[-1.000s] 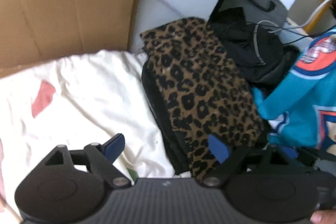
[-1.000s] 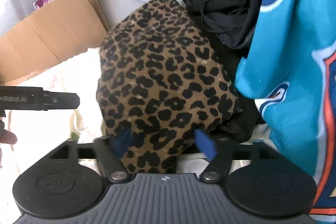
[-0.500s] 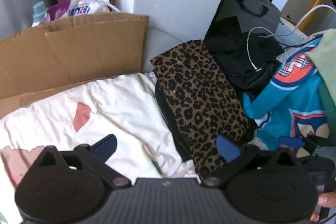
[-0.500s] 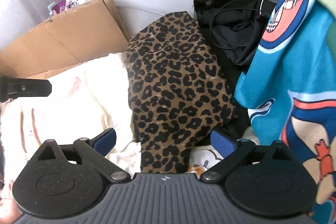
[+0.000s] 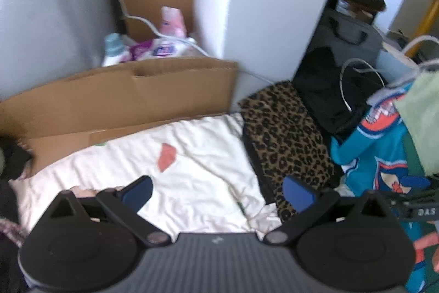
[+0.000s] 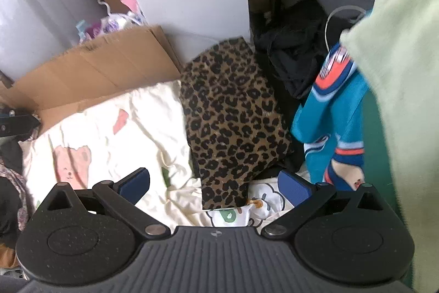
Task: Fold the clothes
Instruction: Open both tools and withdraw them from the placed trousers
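A folded leopard-print garment (image 6: pixel 233 111) lies on the right part of a cream sheet with cartoon prints (image 6: pixel 115 133); the left wrist view shows the same leopard-print garment (image 5: pixel 285 133) and cream sheet (image 5: pixel 197 164). A teal jersey with orange and white trim (image 6: pixel 332 122) hangs to its right, under a pale green cloth (image 6: pixel 403 89). My left gripper (image 5: pixel 218 192) is open above the sheet, holding nothing. My right gripper (image 6: pixel 214 184) is open, raised above the garment's near end, also holding nothing.
A flattened cardboard box (image 5: pixel 118 100) stands behind the sheet, with detergent packs (image 5: pixel 162 45) behind it. A black bag with a white cable (image 5: pixel 337 89) sits right of the garment. A white wall corner (image 5: pixel 263 2) rises behind. Dark clothes (image 6: pixel 8 183) lie at the left.
Both grippers have pulled back and up from the leopard-print garment. The right gripper, which was closing on its near edge, has opened and let go. The garment stays folded on the sheet.
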`<action>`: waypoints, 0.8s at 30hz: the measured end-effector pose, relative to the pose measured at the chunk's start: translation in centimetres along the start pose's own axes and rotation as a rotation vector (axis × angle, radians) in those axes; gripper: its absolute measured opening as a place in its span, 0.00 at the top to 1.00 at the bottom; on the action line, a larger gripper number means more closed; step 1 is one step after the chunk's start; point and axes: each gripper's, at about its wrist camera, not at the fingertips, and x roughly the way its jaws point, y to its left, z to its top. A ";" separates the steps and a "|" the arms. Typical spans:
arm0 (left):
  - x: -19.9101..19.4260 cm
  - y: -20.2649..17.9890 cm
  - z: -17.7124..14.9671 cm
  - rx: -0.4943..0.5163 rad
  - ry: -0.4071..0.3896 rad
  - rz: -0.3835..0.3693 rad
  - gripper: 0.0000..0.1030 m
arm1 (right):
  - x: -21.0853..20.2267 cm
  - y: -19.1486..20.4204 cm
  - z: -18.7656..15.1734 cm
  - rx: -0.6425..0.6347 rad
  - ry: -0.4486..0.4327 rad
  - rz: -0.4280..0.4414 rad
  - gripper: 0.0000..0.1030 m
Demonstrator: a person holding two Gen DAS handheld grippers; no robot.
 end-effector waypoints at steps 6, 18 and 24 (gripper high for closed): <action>-5.7 2.6 0.8 -0.046 -0.010 0.037 0.01 | -4.8 0.7 1.1 0.060 0.038 0.031 0.01; -15.8 6.8 -1.0 -0.018 -0.031 0.085 0.00 | -13.5 8.3 1.8 -0.038 0.072 0.078 0.01; -20.0 9.2 -2.6 -0.011 -0.060 0.119 0.00 | -18.5 13.9 2.5 -0.128 0.029 0.096 0.01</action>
